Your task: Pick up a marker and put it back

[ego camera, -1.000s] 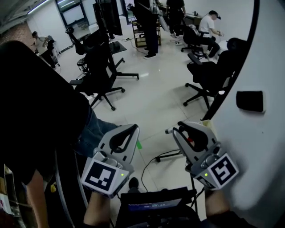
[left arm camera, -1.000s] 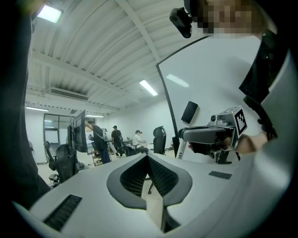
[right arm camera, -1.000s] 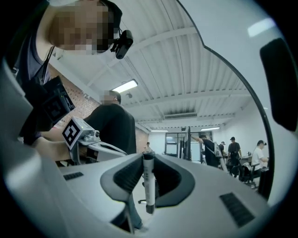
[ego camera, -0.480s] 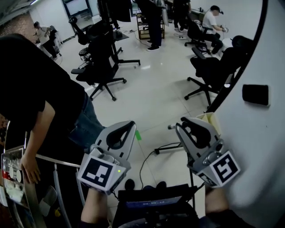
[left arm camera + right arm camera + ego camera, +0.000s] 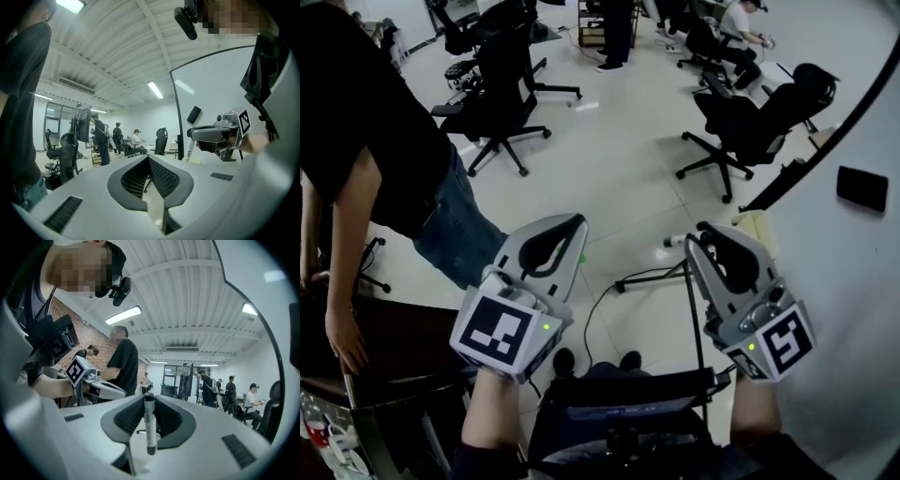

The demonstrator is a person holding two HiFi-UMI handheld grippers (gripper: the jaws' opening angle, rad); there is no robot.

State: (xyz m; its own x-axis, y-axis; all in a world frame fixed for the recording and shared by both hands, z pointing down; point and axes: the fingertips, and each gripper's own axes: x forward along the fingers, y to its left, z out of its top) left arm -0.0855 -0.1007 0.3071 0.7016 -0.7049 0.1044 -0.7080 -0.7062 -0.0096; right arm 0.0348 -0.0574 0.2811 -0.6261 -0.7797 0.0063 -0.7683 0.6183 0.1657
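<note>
- The room is a big office with a shiny pale floor (image 5: 619,178), black desk chairs (image 5: 750,122) and a few people far at the back.
- The right gripper (image 5: 149,398) is closed on a marker (image 5: 149,427).
- The marker stands straight up between the two dark pads (image 5: 127,418). Its ends poke out above and below them.
- The left gripper (image 5: 148,158) is closed too. Its tips touch and there is nothing in it.
- In the head view both grippers are held side by side, a little apart, above the floor. They point away from the person who holds them.
- A black cable (image 5: 605,300) lies on the floor under them.
- Just to the right of the right gripper is a white board (image 5: 853,300) with a small black block (image 5: 862,187) on it.
- On the left stands a person (image 5: 366,122) in a black shirt and blue jeans.
</note>
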